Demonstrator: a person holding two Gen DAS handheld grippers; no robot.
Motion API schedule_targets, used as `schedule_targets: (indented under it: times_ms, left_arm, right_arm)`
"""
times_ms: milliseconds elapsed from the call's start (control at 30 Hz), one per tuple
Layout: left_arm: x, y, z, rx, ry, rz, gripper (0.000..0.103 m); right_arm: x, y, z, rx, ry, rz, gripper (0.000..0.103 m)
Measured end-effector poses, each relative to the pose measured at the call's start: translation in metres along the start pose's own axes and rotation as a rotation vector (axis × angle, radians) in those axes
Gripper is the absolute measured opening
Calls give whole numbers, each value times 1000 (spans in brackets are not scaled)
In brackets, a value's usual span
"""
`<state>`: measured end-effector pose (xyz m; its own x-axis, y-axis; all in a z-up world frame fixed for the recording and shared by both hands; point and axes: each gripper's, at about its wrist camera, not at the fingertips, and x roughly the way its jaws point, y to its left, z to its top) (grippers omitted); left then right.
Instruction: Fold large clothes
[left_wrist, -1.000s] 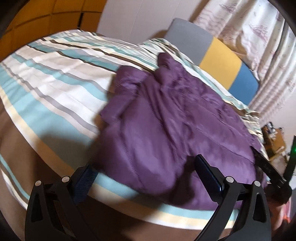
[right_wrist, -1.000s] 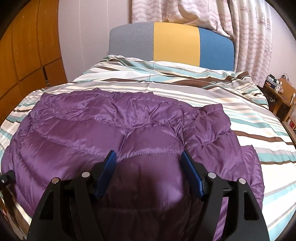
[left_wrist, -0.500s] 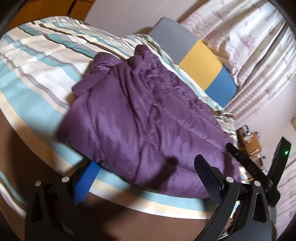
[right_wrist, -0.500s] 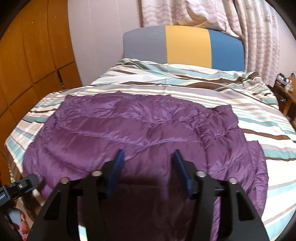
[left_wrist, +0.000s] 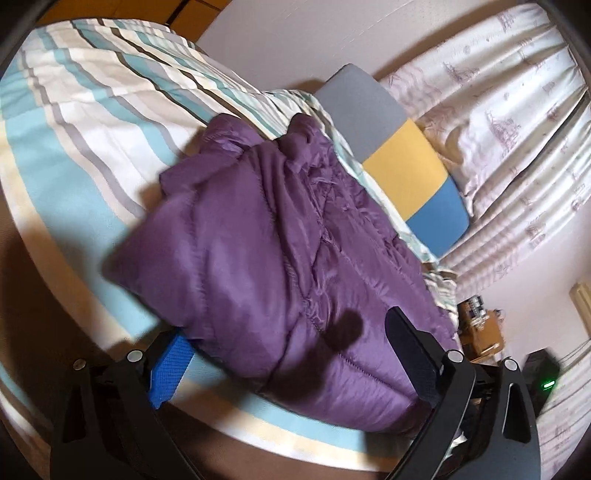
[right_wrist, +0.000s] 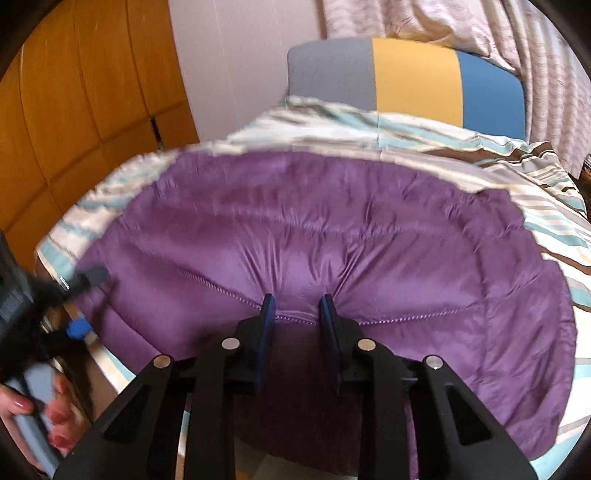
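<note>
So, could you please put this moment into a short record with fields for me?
garment: purple quilted jacket, lying on the bed
surface: striped duvet
right gripper: narrowed onto a fold of the jacket's near edge, fabric bunched between its fingers
left gripper: open wide, straddling the jacket's near corner, not closed on it
background: grey, yellow and blue headboard, patterned curtain, wooden wardrobe
</note>
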<state>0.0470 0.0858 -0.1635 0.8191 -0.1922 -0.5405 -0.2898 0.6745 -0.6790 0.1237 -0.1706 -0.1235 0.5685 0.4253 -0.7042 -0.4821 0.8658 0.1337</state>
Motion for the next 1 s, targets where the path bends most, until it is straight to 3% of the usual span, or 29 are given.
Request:
schedule_targets:
  times_ms: [167, 200, 233, 267, 400, 467, 500, 700, 1000]
  left_arm:
    - [12, -10, 1, 20, -14, -2, 95]
    - [14, -9, 5, 4, -29, 6, 89]
    - [17, -3, 10, -28, -43, 37, 71]
    - [21, 4, 14, -66, -49, 50, 63]
    - [24, 7, 18, -78, -68, 66, 45]
    - [17, 1, 20, -69, -85, 74, 28]
    - [13, -5, 22, -43, -102, 82, 25]
    - [-9, -65, 11, 289, -241, 117, 23]
    - [-19, -136, -7, 573, -285, 17, 23]
  right_arm:
    - [13, -1, -10, -4, 3, 0, 24]
    - [13, -2, -10, -2, 2, 2, 24]
    - [13, -2, -11, -6, -2, 0, 24]
    - [13, -2, -12, -10, -7, -2, 24]
    - [13, -2, -14, -24, -18, -12, 24]
    - [12, -1, -17, -23, -23, -14, 24]
    - [12, -1, -17, -23, -24, -15, 24]
    - [6, 0, -26, -20, -41, -49, 23]
    - [5, -13, -29, 51, -40, -7, 23]
